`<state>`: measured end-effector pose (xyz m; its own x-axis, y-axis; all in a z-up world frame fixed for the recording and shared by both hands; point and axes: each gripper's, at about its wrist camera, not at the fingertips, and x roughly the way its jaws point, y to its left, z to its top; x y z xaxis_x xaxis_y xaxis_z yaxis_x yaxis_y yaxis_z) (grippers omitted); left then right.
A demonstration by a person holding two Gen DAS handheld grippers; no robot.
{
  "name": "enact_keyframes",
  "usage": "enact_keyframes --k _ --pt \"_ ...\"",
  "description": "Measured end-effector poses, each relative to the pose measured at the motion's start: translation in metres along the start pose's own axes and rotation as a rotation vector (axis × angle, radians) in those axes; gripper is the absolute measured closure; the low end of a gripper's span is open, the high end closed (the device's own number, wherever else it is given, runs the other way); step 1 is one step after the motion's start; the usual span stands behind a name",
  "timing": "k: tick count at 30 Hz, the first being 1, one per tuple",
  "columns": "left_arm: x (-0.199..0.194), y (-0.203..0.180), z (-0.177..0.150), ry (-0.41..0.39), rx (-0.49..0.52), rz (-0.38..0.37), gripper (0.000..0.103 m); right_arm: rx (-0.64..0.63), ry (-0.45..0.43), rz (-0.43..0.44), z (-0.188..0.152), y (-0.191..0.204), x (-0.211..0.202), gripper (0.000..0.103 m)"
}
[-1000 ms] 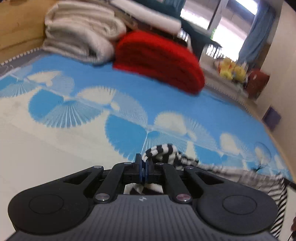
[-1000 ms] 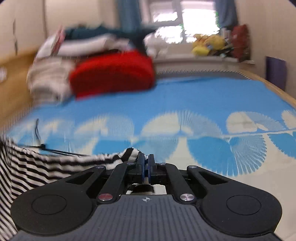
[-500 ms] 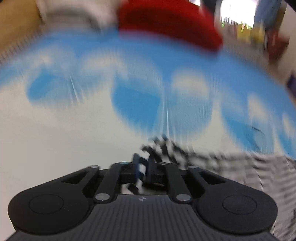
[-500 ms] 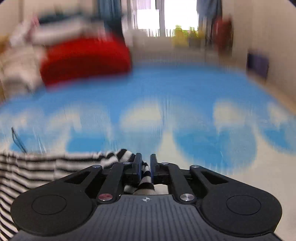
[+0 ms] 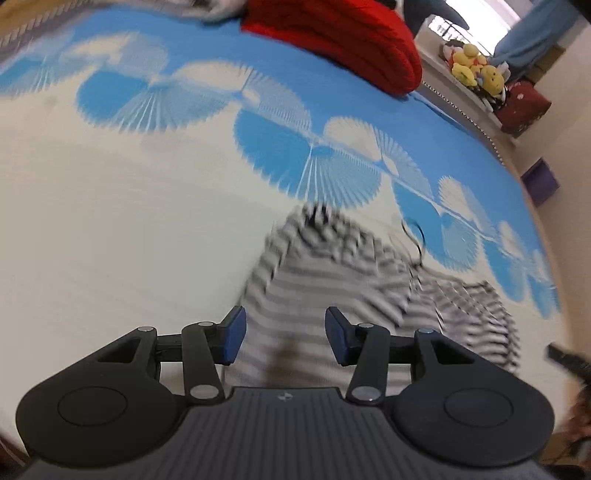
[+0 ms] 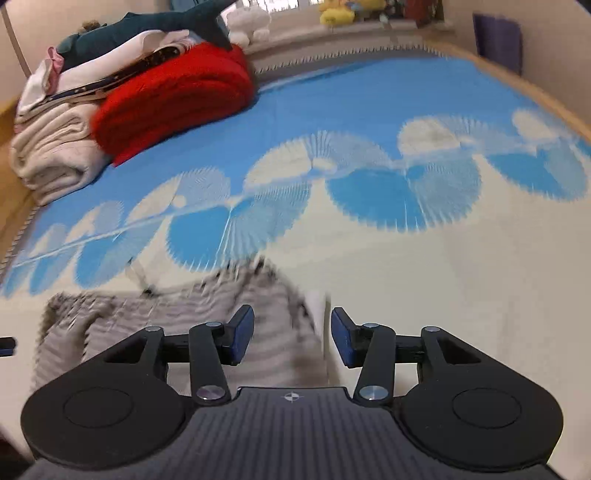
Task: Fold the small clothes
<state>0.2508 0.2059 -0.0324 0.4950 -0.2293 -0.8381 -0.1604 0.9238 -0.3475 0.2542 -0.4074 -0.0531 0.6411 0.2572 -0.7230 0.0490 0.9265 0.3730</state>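
A small black-and-white striped garment (image 5: 354, 273) lies on the blue-and-white patterned mat (image 5: 110, 206), blurred by motion. My left gripper (image 5: 284, 334) is open just above its left part, holding nothing. In the right wrist view the same striped garment (image 6: 207, 317) lies under and left of my right gripper (image 6: 292, 338), which is open and empty. A thin black cord (image 5: 415, 236) sits at the garment's far edge.
A folded red blanket (image 6: 173, 96) and a stack of white blankets (image 6: 51, 151) with a dark plush shark (image 6: 147, 29) sit at the mat's far side. Yellow plush toys (image 5: 476, 70) line the window ledge. A purple box (image 5: 541, 182) stands by the wall.
Both grippers were shut on the striped garment's corners and holding it up. Now both have opened, and the garment has dropped onto the mat.
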Motion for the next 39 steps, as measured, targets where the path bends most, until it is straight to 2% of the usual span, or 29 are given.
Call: enact_keyframes --k 3,4,5,7,10,13,16,17,18,19,21,22,24,26,27,30,32,34,35,36,38,39 --pt "0.006 0.024 -0.034 0.079 -0.058 -0.012 0.051 0.061 0.093 0.007 -0.034 -0.017 0.006 0.053" --pt "0.015 0.032 -0.040 0.145 -0.114 0.008 0.052 0.080 0.145 -0.008 -0.042 -0.020 0.008 0.053" --pt "0.021 0.039 -0.047 0.194 -0.150 0.023 0.052 0.084 0.153 -0.011 -0.045 -0.021 0.008 0.053" --pt "0.023 0.041 -0.051 0.195 -0.127 0.046 0.052 0.051 0.139 -0.014 -0.050 -0.018 0.006 0.053" --pt "0.030 0.046 -0.056 0.238 -0.158 0.064 0.052 0.026 0.202 -0.022 -0.059 -0.013 0.015 0.053" --pt "0.032 0.047 -0.057 0.241 -0.171 0.058 0.052 -0.022 0.234 -0.027 -0.066 -0.004 0.020 0.053" --pt "0.039 0.041 -0.062 0.274 -0.141 0.068 0.054 -0.048 0.260 -0.023 -0.072 0.002 0.025 0.054" --pt "0.041 0.039 -0.063 0.284 -0.123 0.067 0.056 -0.065 0.270 -0.026 -0.074 0.004 0.026 0.057" --pt "0.043 0.036 -0.064 0.292 -0.106 0.053 0.071 -0.084 0.269 -0.033 -0.076 0.006 0.026 0.064" --pt "0.043 0.035 -0.064 0.291 -0.087 0.037 0.097 -0.099 0.260 -0.034 -0.077 0.009 0.025 0.083" --pt "0.033 0.035 -0.062 0.241 -0.071 0.014 0.101 -0.084 0.202 0.001 -0.071 0.005 0.013 0.093" --pt "0.022 0.037 -0.058 0.180 -0.076 -0.007 0.102 -0.047 0.150 0.031 -0.065 -0.001 0.002 0.097" --pt "-0.009 0.043 -0.051 0.012 -0.081 -0.030 0.102 0.047 0.049 0.097 -0.056 -0.017 -0.021 0.098" --pt "-0.021 0.047 -0.050 -0.036 -0.073 -0.014 0.102 0.073 0.018 0.112 -0.054 -0.030 -0.033 0.099" --pt "-0.018 0.051 -0.053 -0.008 -0.072 0.019 0.102 0.063 0.039 0.095 -0.055 -0.035 -0.033 0.099" --pt "0.012 0.058 -0.065 0.201 -0.098 0.098 0.102 -0.001 0.220 0.006 -0.069 -0.039 -0.008 0.099" --pt "0.026 0.051 -0.072 0.276 -0.042 0.170 0.102 -0.062 0.335 -0.049 -0.082 -0.036 0.010 0.099" --pt "0.029 0.045 -0.072 0.286 -0.010 0.184 0.099 -0.115 0.360 -0.069 -0.086 -0.030 0.015 0.099" --pt "0.027 0.043 -0.070 0.276 -0.014 0.186 0.098 -0.123 0.341 -0.067 -0.083 -0.027 0.013 0.098" --pt "0.024 0.041 -0.067 0.248 -0.019 0.189 0.094 -0.121 0.319 -0.065 -0.080 -0.026 0.010 0.097" --pt "0.014 0.034 -0.058 0.151 -0.025 0.187 0.077 -0.099 0.256 -0.073 -0.072 -0.025 0.002 0.094" --pt "0.006 0.032 -0.054 0.098 -0.028 0.175 0.065 -0.087 0.212 -0.083 -0.068 -0.025 -0.002 0.089"
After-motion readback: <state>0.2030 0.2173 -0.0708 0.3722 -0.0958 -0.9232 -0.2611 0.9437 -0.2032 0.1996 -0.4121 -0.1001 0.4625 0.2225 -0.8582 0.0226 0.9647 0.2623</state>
